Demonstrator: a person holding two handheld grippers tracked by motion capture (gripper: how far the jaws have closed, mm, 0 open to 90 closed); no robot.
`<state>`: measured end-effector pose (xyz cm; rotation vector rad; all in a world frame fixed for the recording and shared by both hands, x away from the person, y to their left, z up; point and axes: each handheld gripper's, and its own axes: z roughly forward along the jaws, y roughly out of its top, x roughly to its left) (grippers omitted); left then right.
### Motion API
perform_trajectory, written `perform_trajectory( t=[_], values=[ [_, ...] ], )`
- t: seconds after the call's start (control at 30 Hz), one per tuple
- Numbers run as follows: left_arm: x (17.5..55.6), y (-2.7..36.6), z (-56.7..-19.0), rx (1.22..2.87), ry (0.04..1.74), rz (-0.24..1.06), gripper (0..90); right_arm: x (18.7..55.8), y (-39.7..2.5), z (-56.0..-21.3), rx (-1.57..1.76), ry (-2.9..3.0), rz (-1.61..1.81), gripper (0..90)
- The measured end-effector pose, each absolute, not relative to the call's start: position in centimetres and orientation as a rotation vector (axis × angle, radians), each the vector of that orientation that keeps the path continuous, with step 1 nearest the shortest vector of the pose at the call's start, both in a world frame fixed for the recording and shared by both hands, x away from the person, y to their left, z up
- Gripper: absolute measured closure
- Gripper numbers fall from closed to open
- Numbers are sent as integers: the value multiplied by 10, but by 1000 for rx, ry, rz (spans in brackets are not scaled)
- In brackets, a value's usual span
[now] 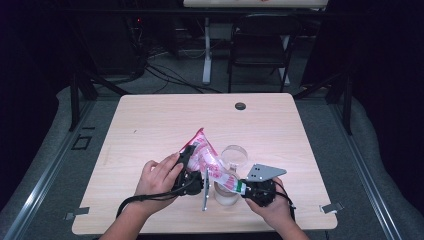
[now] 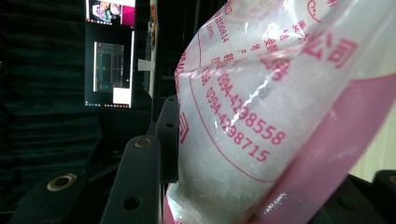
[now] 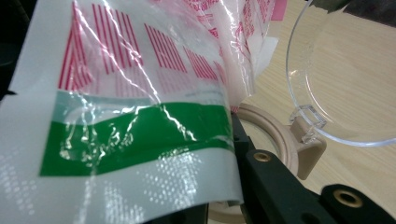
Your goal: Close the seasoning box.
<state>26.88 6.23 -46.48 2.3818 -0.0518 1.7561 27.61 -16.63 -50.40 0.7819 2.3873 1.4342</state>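
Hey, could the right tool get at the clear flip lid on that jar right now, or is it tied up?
Probably not. The right tool is shut on the bag's lower end, and the left tool holds the other. The clear lid stands open close behind, but it would have to let go first.

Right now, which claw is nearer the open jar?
Right. The right claw grips the bag's lower end just beside the jar, under its flipped-up clear lid. The left claw holds the bag's upper part, farther left.

Bag [image 1: 207, 159] above jar [image 1: 226, 192], between tongs
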Motion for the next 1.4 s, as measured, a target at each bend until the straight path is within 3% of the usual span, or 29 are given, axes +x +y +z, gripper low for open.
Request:
perform_trajectory(
  t=[1.4],
  values=[
    [267, 59, -462, 2383, -77, 1764, 655, 277, -167, -505, 792, 2382, 1427, 900]
  ],
)
